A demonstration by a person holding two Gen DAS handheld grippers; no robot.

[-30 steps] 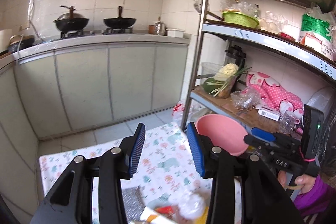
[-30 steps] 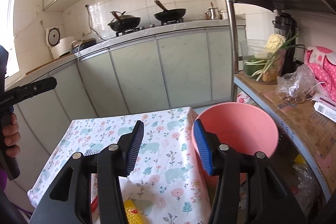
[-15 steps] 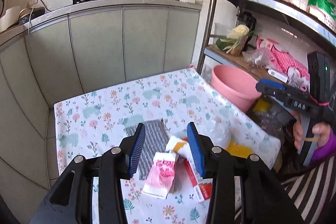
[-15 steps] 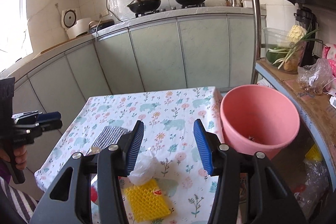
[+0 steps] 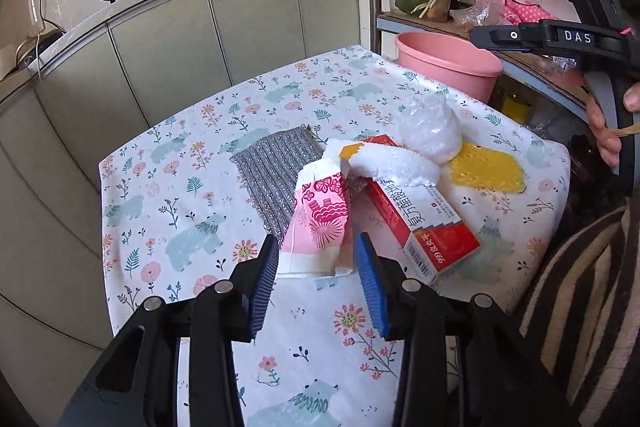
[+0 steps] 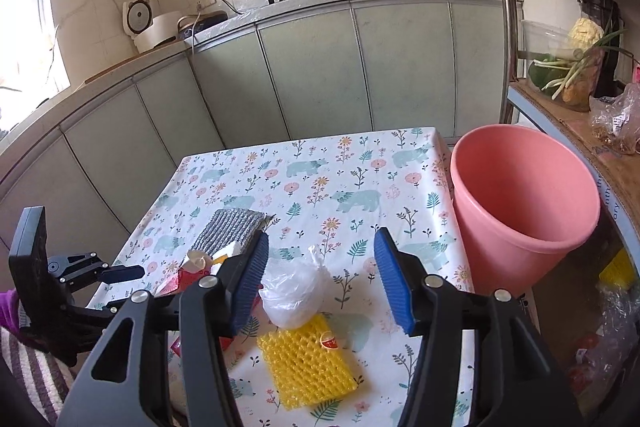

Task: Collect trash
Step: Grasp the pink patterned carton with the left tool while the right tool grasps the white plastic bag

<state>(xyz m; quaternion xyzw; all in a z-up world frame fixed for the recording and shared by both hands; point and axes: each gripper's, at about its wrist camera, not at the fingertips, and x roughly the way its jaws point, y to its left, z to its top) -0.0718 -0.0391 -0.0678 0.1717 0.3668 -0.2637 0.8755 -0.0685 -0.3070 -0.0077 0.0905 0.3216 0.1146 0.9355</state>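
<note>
**Both grippers drop toward the litter on the table**

The left gripper [image 5: 316,279] is tipped steeply down over the flowered table [image 5: 168,187], its blue fingers [image 5: 264,283] apart and closing, with the near end of a pink paper packet [image 5: 320,223] lying between them, not yet pinched. A second ago this gripper was up high, facing the cabinets and the shelf; now it hangs low over the pile. Beside the packet lie a red and white box [image 5: 432,227], a crumpled white wad [image 5: 392,163] and a silver scouring cloth [image 5: 272,171].

The right gripper [image 6: 320,279] slopes down more gently, its fingers [image 6: 392,283] apart and opening wider. A white plastic bag [image 6: 292,291] sits on the table between them, untouched, resting against a yellow foam net [image 6: 308,367]. It too has sunk and moved in from a second ago. The pink bucket [image 6: 520,195] stands just off the table's right edge. A hand [image 5: 608,123] grips the right gripper's handle.
</note>
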